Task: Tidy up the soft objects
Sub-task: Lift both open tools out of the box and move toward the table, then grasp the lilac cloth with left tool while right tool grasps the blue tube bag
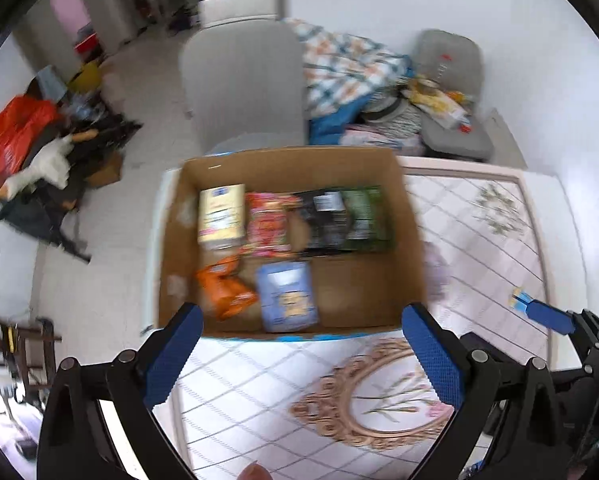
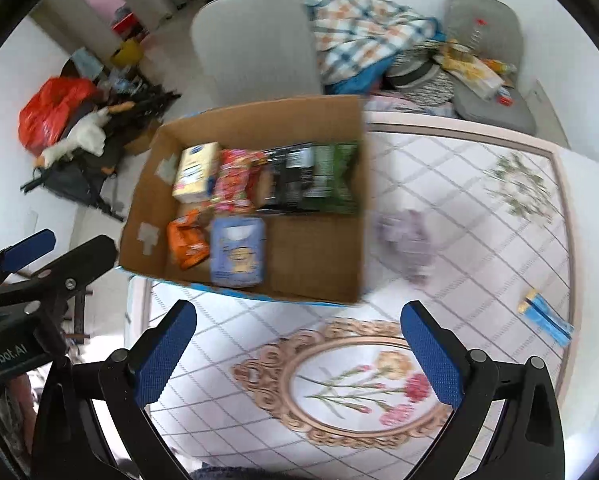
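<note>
Item: pale lilac soft bundle [image 2: 405,240], blurred, crumpled, cloth-like; lies on the patterned tablecloth [image 2: 479,216] just right of the cardboard box [image 2: 319,256], centre-right of the right wrist frame. No clear long axis.

Relation: ahead and slightly right of the right gripper [image 2: 299,354], which appears the nearer; the left gripper [image 1: 301,354] faces the box.

Jaws: both wide apart, holding nothing.

Box contents: orange packet [image 1: 225,288], blue packet [image 1: 287,296], cream carton [image 1: 221,216], red-pink packet [image 1: 267,224], dark and green pouches [image 1: 349,218]; right front floor bare.

Also: blue-yellow flat packet [image 2: 545,316], lower right, lying diagonally.
</note>
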